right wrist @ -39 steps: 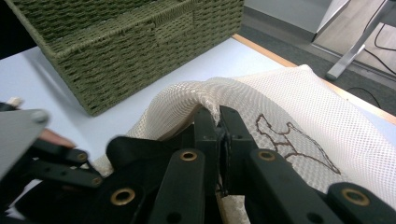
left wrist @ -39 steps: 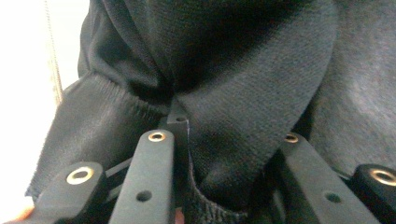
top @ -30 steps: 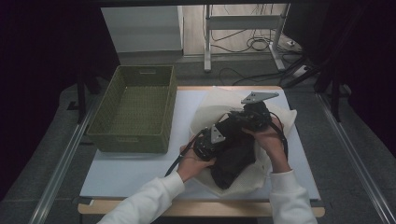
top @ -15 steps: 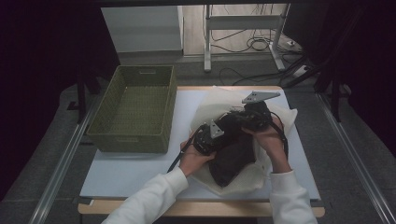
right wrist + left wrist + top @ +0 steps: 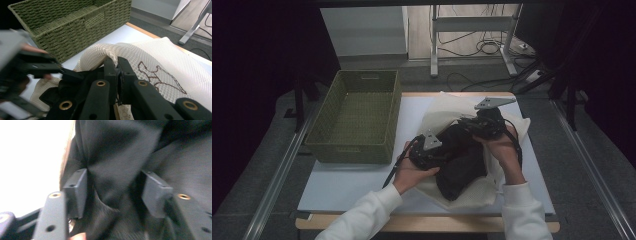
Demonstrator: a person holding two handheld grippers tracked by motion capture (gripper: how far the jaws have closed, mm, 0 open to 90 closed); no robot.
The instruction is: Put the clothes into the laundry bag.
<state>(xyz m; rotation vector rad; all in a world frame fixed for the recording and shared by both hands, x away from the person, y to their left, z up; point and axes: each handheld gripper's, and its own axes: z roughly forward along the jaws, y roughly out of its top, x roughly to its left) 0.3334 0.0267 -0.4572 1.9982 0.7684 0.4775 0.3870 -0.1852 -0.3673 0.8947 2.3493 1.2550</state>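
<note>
Black garment (image 5: 460,162) bunched on the cream mesh bag (image 5: 507,127), right half of the white tabletop (image 5: 342,182), near the front edge. Left tool (image 5: 428,150) pushed into the dark cloth; in the left gripper view (image 5: 113,191), jaws well apart with a fold of black fabric bulging between them. Right tool (image 5: 484,122) at the garment's far end; in the right gripper view (image 5: 117,68), jaws pressed almost together on a thin edge of material where black cloth meets mesh bag (image 5: 160,65), which of the two impossible to tell. Green woven basket (image 5: 357,120) just left of the bag, on the tabletop's far left part.
</note>
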